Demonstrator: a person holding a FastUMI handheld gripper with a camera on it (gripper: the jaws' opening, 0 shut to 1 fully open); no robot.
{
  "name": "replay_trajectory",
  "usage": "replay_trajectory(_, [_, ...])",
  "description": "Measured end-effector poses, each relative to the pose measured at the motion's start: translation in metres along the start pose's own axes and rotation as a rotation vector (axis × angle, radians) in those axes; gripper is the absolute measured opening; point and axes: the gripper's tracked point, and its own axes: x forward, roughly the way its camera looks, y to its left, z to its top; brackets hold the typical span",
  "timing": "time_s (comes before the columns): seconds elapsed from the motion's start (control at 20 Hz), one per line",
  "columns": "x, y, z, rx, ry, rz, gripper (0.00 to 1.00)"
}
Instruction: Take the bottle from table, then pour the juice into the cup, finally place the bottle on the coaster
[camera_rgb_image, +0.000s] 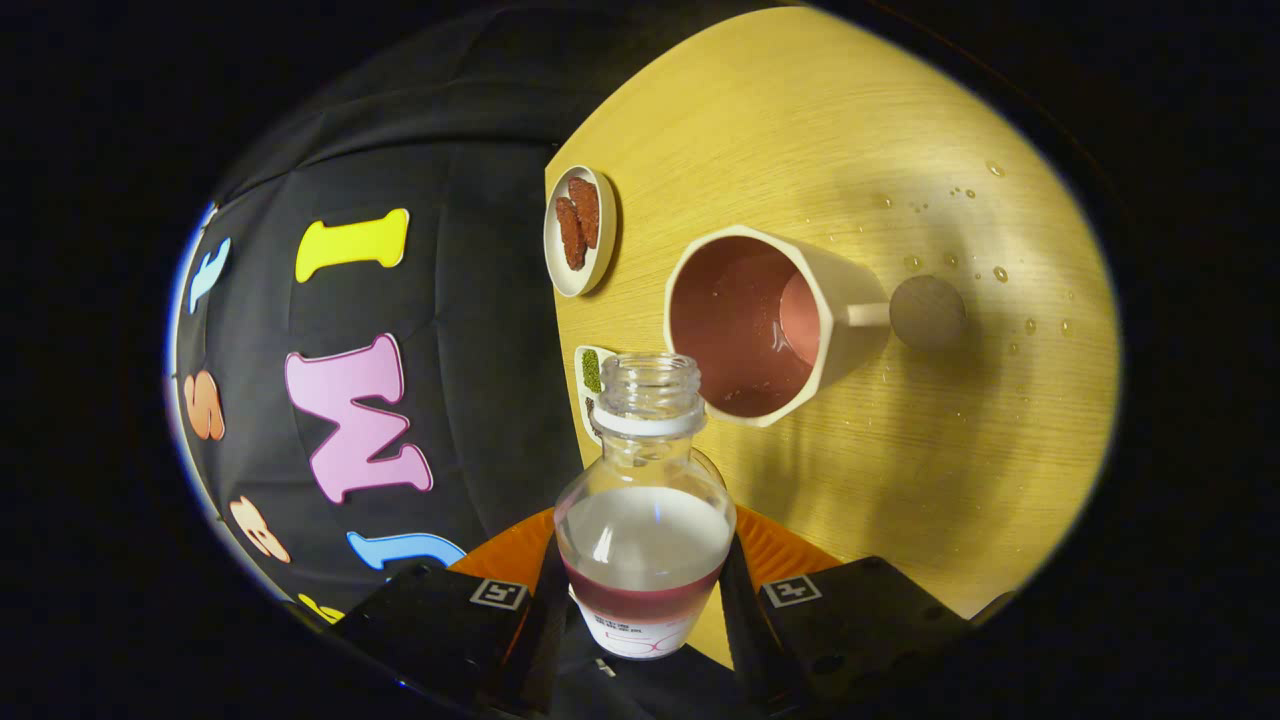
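My tongs (645, 590) clamp the bottle (645, 520); tilted short of the cup (760, 325), juice may splash the bench (900, 480).

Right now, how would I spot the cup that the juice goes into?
On the wooden table, look just beyond the open bottle held between the gripper fingers. The cup is cream outside, reddish inside, with a ball-ended handle, far bigger than the small snack dish nearby.
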Motion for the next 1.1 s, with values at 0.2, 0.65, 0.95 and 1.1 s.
replay_trajectory(0.2, [0.004, -0.002, 0.000, 0.089, 0.034, -0.033, 0.70])
replay_trajectory(0.65, [0.009, 0.008, -0.008, 0.259, 0.093, -0.044, 0.70])
replay_trajectory(0.95, [0.006, 0.017, -0.009, 0.351, 0.130, -0.051, 0.70])
replay_trajectory(1.1, [0.005, 0.022, -0.012, 0.370, 0.155, -0.059, 0.70])
